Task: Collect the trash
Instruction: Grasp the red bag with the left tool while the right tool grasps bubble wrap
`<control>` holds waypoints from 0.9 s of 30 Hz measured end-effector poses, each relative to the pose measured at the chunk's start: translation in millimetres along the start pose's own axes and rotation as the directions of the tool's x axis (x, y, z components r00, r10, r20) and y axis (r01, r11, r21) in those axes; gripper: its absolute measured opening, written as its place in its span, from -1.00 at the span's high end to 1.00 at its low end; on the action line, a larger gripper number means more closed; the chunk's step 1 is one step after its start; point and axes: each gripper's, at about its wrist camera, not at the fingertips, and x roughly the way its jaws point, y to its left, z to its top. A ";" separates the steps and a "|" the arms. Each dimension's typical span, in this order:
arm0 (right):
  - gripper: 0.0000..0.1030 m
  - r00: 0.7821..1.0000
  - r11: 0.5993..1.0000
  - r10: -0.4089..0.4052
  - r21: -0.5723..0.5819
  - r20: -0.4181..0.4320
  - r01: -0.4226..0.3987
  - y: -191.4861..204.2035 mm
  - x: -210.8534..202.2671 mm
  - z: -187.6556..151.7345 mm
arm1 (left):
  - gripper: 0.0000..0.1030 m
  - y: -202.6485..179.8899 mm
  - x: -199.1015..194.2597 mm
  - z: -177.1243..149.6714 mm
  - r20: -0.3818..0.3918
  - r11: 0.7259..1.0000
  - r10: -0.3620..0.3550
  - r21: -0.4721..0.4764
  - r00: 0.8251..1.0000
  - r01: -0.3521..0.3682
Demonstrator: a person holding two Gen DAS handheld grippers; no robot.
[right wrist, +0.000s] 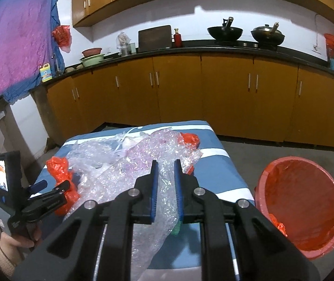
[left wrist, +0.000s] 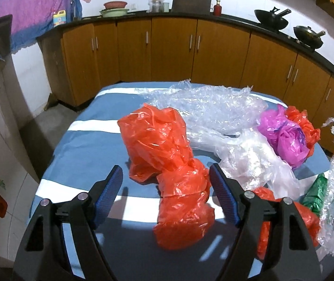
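Note:
A crumpled red plastic bag (left wrist: 167,154) lies on the blue-and-white striped table (left wrist: 92,135). My left gripper (left wrist: 165,173) is open, its jaws on either side of the bag's near part. Behind lie clear bubble wrap (left wrist: 209,107), a clear plastic sheet (left wrist: 256,161), a pink bag (left wrist: 284,133) and a green wrapper (left wrist: 314,194). My right gripper (right wrist: 165,164) is shut on a strip of bubble wrap (right wrist: 164,187), lifted above the table (right wrist: 223,171). A red bin (right wrist: 300,203) lined with a red bag stands on the floor to the right. The left gripper (right wrist: 47,187) shows at the left.
Wooden kitchen cabinets (right wrist: 178,86) with a dark counter run behind the table. Two woks (right wrist: 249,32) sit on the stove. A purple cloth (right wrist: 14,37) hangs at the left. Grey floor (right wrist: 284,149) lies between the table and the cabinets.

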 end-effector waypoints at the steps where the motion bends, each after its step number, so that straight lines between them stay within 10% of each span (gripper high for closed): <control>1: 0.72 1.000 1.000 -0.003 0.003 -0.002 0.003 -2.5 0.4 -0.4 | -0.38 -1.0 1.7 0.0 -0.009 1.000 -0.005 0.001 1.000 0.005; 9: 0.72 1.000 1.000 -0.021 0.018 -0.010 0.021 -11.2 0.4 -3.5 | 0.34 -3.8 6.4 -1.4 -0.042 0.999 -0.031 0.008 0.999 0.032; 27: 0.72 0.996 0.994 -0.079 0.079 0.043 0.075 -43.8 -22.9 1.9 | 0.39 -11.0 -62.4 24.6 0.144 0.997 -0.083 0.022 0.986 0.081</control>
